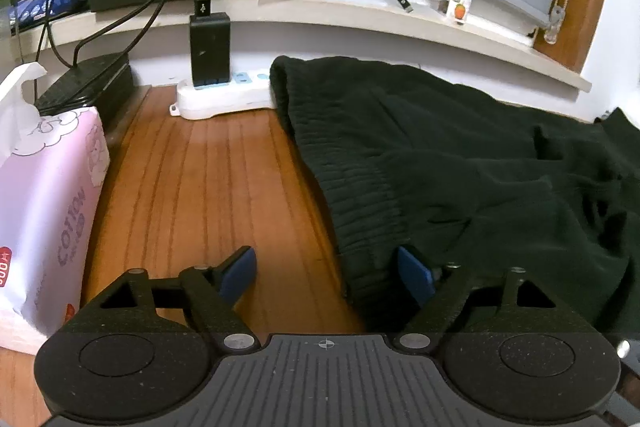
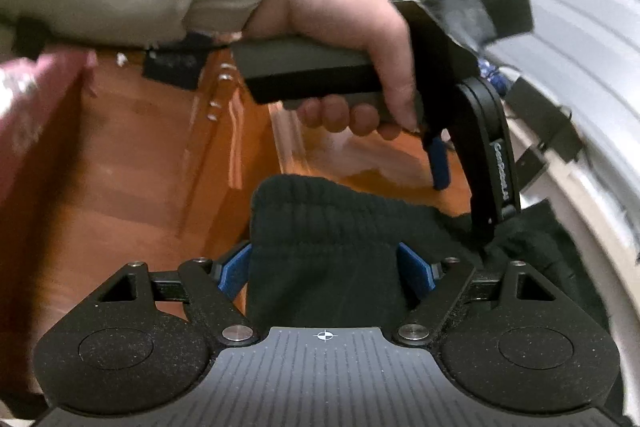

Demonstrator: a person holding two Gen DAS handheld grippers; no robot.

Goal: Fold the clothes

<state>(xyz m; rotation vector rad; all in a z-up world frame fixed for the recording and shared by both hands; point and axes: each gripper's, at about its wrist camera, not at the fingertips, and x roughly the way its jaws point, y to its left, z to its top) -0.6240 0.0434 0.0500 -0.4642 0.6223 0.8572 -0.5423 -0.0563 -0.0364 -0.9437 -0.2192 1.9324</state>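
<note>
"COTTON" on pink tissue pack (image 1: pixel 52 211)

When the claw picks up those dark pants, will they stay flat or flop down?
Probably flop: the pants lie in soft wrinkles on the table. The ribbed waistband looks thicker, so likely easier to pinch. They probably won't slide much.

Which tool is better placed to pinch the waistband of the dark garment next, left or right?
Right, probably. The right tool already has the dark garment and its ribbed band between open pads. The left tool straddles the garment's edge, one pad over the wooden table, so it would catch less cloth.
</note>
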